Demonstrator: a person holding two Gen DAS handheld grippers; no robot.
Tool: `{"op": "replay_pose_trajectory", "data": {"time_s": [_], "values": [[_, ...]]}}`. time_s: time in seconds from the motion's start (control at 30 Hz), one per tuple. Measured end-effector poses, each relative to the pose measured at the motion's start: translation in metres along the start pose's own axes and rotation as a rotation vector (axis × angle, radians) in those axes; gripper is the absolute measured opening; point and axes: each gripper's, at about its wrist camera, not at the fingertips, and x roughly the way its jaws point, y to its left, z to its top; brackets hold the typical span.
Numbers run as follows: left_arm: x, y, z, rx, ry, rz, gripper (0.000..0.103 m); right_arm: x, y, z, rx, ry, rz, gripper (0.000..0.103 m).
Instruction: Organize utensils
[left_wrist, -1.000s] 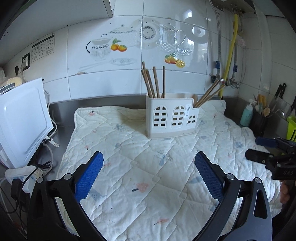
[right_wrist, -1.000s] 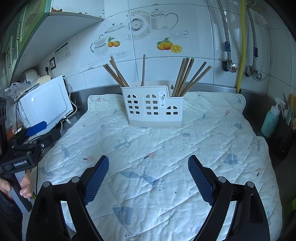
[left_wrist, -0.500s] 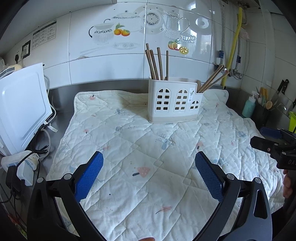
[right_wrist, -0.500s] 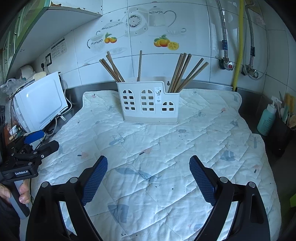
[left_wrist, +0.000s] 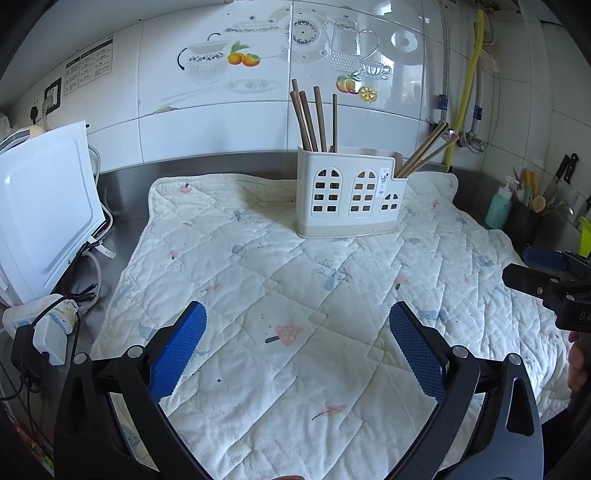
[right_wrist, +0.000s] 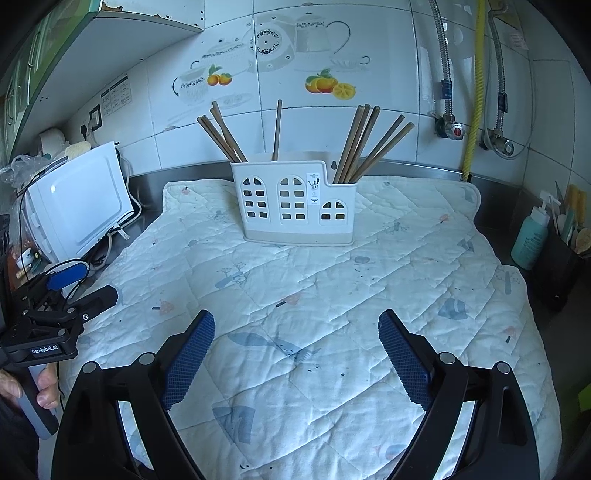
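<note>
Chopsticks stand in a white holder near the far edge of the quilted mat that covers the desk, as the left wrist view shows. One bunch leans upright in the holder's tall left compartment; a second bunch slants to the right out of the low right compartment. The left gripper hovers over the near part of the mat, its blue fingers spread wide with nothing between them. At the right edge the right gripper shows in part, held by a hand. A white appliance stands on the desk off the mat's left edge, with cables and a plug strip beside it. A teal bottle and a dark utensil pot sit at the desk's right edge.

From the right wrist view, the holder faces the camera squarely at the mat's far edge, with chopsticks in the left compartment, a single one upright near the middle, and a bunch fanned to the right in the low compartment. The right gripper hangs above the mat's near part, fingers wide apart and holding nothing. The left gripper shows at the left edge, gripped by a hand, its fingers apart and bare.
</note>
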Motion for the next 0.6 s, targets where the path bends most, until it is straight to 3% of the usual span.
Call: {"op": "replay_pose_trajectory", "data": {"time_s": [0.6], "values": [[-0.0003,-0.0034,0.0027,-0.005,0.004,0.003,0.098,0.0052,0.001,-0.0056,0.003,0.019,0.011,0.088]]}}
